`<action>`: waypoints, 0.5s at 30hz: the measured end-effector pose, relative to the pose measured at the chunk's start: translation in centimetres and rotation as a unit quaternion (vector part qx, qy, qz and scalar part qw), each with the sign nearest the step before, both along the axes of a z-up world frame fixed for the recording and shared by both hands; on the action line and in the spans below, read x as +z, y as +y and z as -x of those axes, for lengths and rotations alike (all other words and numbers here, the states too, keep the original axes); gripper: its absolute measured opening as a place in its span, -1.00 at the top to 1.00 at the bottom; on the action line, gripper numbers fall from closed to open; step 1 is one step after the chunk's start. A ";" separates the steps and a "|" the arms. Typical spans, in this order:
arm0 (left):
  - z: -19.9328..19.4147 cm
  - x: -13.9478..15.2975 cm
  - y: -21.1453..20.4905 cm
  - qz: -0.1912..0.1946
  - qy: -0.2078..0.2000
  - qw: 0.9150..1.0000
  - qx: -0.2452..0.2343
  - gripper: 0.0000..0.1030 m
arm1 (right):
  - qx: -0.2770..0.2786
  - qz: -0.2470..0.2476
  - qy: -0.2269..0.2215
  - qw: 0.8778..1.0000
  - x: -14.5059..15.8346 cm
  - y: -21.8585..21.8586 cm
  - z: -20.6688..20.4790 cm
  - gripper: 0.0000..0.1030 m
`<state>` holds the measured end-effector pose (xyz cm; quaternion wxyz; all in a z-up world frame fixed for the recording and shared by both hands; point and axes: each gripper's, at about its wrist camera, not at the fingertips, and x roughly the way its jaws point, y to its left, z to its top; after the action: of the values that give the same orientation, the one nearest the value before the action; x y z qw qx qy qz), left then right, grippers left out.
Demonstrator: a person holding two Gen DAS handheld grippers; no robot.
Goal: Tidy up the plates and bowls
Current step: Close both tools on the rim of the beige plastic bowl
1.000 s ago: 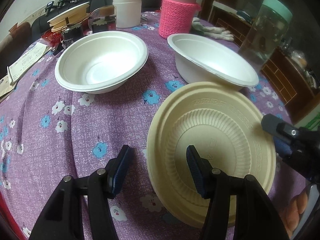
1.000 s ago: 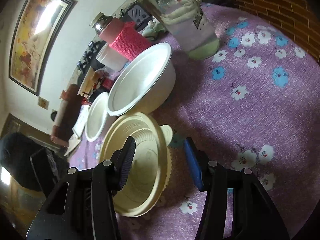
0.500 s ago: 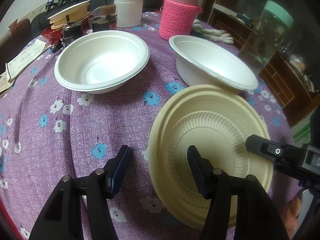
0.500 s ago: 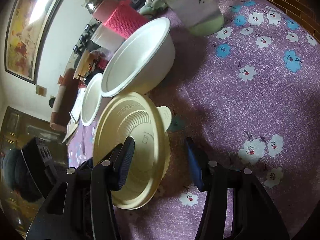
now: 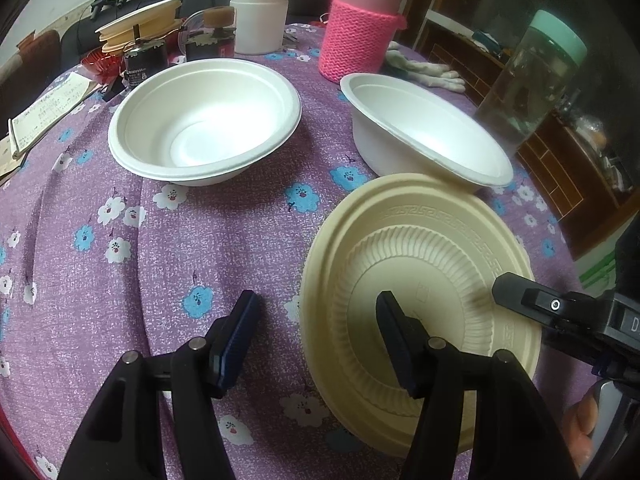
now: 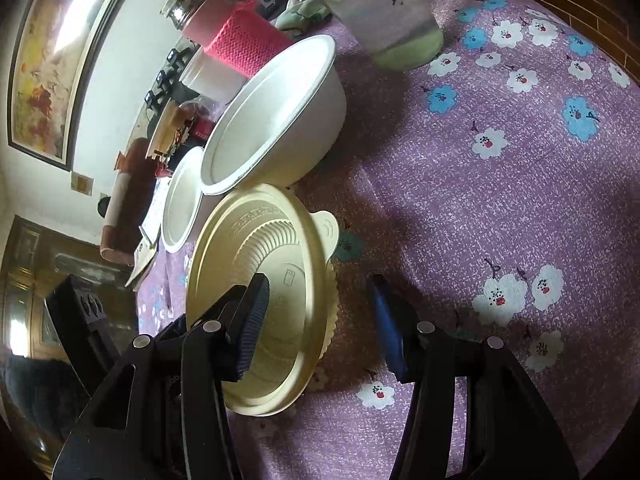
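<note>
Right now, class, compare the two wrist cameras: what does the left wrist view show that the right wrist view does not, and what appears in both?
Only the left wrist view: the paper notepad at the table's left edge and the jar's mint-green lid.

Only the right wrist view: the framed painting on the wall and the cream plate's tab handle.

Both: the cream plate, two white bowls, the pink knitted sleeve and the purple floral tablecloth.

Two white bowls [image 5: 204, 120] [image 5: 428, 128], one cream plate [image 5: 420, 280], one pink-sleeved flask [image 5: 362, 28], one white jar [image 5: 260, 20], one clear bottle [image 5: 532, 76]

Two wrist views, close, downward, sharing cream plate [image 5: 420, 280]
</note>
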<state>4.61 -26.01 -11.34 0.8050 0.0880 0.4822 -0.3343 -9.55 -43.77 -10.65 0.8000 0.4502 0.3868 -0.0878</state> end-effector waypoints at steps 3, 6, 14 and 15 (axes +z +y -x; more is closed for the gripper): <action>0.1 0.0 0.0 -0.005 -0.004 1.000 0.001 -0.19 | -0.001 0.000 -0.002 1.000 0.0 0.1 0.1 0.01; 0.1 0.0 0.0 -0.009 -0.007 1.000 0.003 -0.18 | -0.003 -0.009 -0.009 1.000 -0.1 0.1 0.5 0.01; -0.5 0.1 0.7 -0.008 -0.006 1.000 0.019 0.35 | -0.010 0.002 -0.005 1.000 -0.2 0.7 0.4 0.13; -0.5 0.1 0.7 -0.006 -0.004 1.000 0.017 0.44 | -0.009 0.008 -0.001 1.000 -0.2 0.8 0.3 0.18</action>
<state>5.14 -25.29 -11.29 0.8118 0.0856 0.4824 -0.3178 -9.83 -42.95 -10.82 0.8030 0.4474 0.3814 -0.0979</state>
